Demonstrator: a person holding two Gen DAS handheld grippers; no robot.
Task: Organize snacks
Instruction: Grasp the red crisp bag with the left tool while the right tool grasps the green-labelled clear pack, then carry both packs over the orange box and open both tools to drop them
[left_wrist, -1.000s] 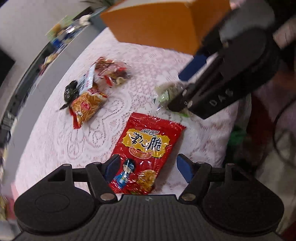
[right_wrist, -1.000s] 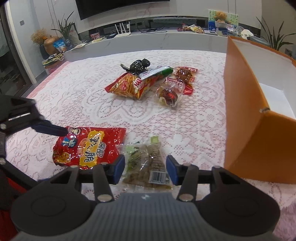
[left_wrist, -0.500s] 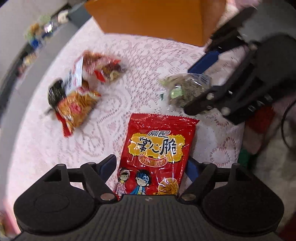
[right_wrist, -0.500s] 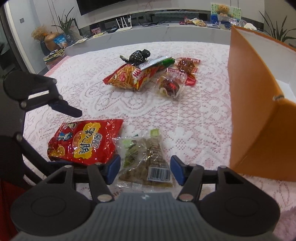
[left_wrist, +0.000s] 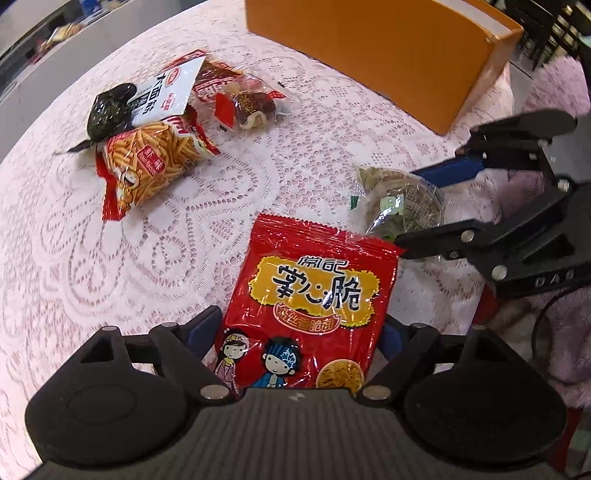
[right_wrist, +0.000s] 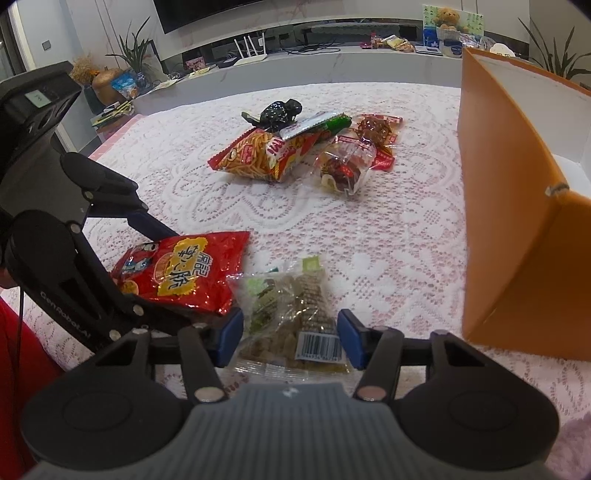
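Left gripper (left_wrist: 301, 334) at widest, blue pads either side of glossy red foil noodle-snack packet (left_wrist: 310, 302), not seen pressing it. Packet flat on pink lace tablecloth (left_wrist: 92, 258), long axis along gripper's pointing line, far end away from tongs. Right gripper (right_wrist: 290, 338) jaws closing, half-wide, astride clear plastic packet of green-brown biscuits (right_wrist: 291, 310); pad contact unclear. Each packet directly under own tongs. Open orange cardboard box (right_wrist: 517, 221) lies right of right gripper, nearer that hand

A red snack packet (left_wrist: 314, 299) is showing yellow lettering, lying on a pink-and-white lace tablecloth (left_wrist: 229, 206) near an orange box (left_wrist: 373, 55).
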